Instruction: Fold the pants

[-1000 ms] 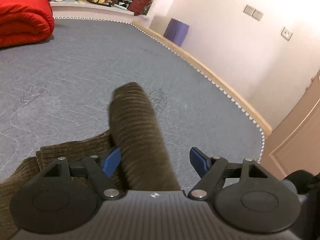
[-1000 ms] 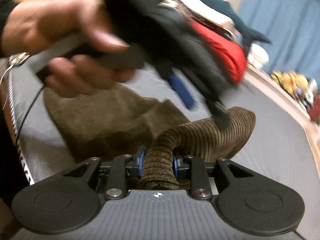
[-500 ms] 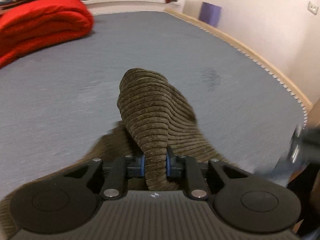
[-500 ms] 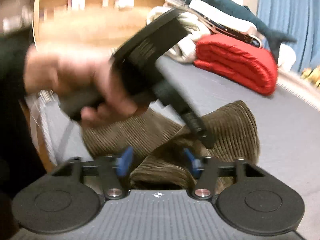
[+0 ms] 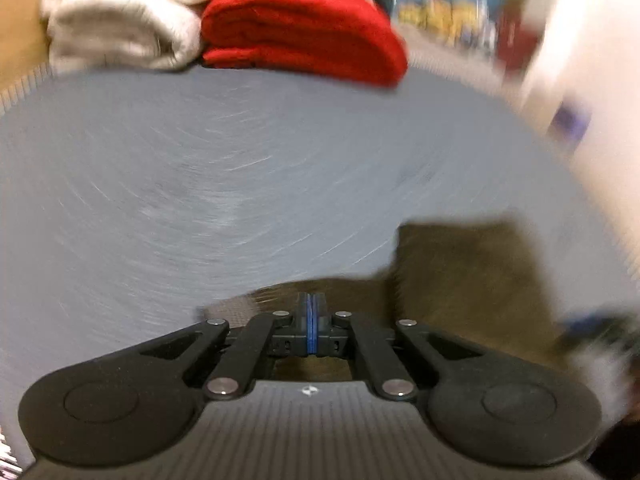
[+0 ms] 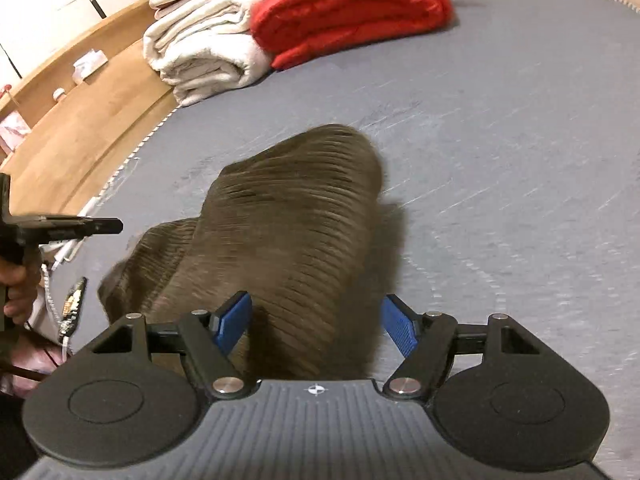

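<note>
1. The brown corduroy pants (image 6: 296, 248) lie bunched on the grey bed (image 6: 500, 140), near its wooden-edged side, with a rolled hump of ribbed cloth rising straight ahead of the right tool (image 6: 316, 322).
2. The right tool's jaws have just been opening; they stand spread, blue pads (image 6: 234, 320) clear of the cloth on both sides, though the hump lies between them. It grips nothing.
3. The left tool (image 5: 309, 322) is pressed together, its blue pads meeting with no cloth visibly caught. Its view is heavily blurred; the pants (image 5: 472, 280) show only as a brown patch ahead and to its right, so the fabric lies off to that side rather than in line with its fingers.
4. In the right view, the left tool (image 6: 108, 226) appears at the far left edge, held in a hand (image 6: 16, 280) well apart from the hump and out past the bed's edge.
5. The hump's long axis runs away from the right tool, roughly along the line it points. The right hand is therefore the nearer and better aligned for the next grasp or smoothing stroke.
6. Both tools point downward at a slant toward the bed.
7. A red folded blanket (image 6: 352, 8) and a white rolled blanket (image 6: 204, 52) sit at the far end, well apart from the pants.
8. The fold looks early: the cloth is heaped, not flat.
</note>
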`<action>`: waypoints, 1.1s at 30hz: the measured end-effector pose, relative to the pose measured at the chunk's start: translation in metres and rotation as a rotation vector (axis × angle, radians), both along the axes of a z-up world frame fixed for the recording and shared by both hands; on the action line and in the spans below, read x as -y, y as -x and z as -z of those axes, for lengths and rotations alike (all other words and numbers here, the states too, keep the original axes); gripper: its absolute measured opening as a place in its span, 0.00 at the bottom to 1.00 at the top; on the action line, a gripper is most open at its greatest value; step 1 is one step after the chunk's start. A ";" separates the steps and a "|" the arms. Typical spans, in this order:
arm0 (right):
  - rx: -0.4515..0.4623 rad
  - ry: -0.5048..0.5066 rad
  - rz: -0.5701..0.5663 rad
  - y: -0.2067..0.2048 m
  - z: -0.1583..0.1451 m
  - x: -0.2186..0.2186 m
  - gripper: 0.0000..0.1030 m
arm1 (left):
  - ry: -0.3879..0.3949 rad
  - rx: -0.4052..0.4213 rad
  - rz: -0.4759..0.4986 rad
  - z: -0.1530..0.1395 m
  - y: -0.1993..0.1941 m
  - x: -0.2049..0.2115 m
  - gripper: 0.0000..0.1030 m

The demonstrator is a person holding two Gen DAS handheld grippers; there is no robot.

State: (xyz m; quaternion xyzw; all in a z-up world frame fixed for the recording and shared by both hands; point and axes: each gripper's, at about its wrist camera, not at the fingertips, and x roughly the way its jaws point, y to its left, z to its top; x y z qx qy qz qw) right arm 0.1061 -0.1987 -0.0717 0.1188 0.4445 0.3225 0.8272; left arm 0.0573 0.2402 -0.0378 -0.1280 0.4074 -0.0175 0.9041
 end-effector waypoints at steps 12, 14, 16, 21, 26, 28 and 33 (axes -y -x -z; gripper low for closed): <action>0.026 0.057 -0.034 -0.001 0.004 -0.034 0.80 | -0.048 -0.058 0.264 0.071 -0.045 0.090 0.67; 0.021 0.062 -0.033 -0.002 0.006 -0.033 0.80 | -0.004 -0.094 0.261 0.084 -0.056 0.088 0.72; 0.013 0.064 -0.034 -0.003 0.008 -0.031 0.80 | 0.053 -0.126 0.260 0.098 -0.064 0.087 0.72; 0.002 0.076 -0.023 -0.008 0.011 -0.028 0.79 | 0.103 -0.120 0.273 0.100 -0.071 0.088 0.53; 0.005 0.086 0.036 -0.014 0.010 -0.025 0.79 | 0.006 -0.054 0.304 0.069 -0.064 0.093 0.17; 0.014 0.099 0.058 -0.015 0.009 -0.025 0.79 | -0.014 -0.029 0.287 0.050 -0.056 0.087 0.16; 0.029 0.119 0.086 -0.016 0.006 -0.028 0.83 | -0.098 0.027 0.231 0.001 -0.019 0.057 0.16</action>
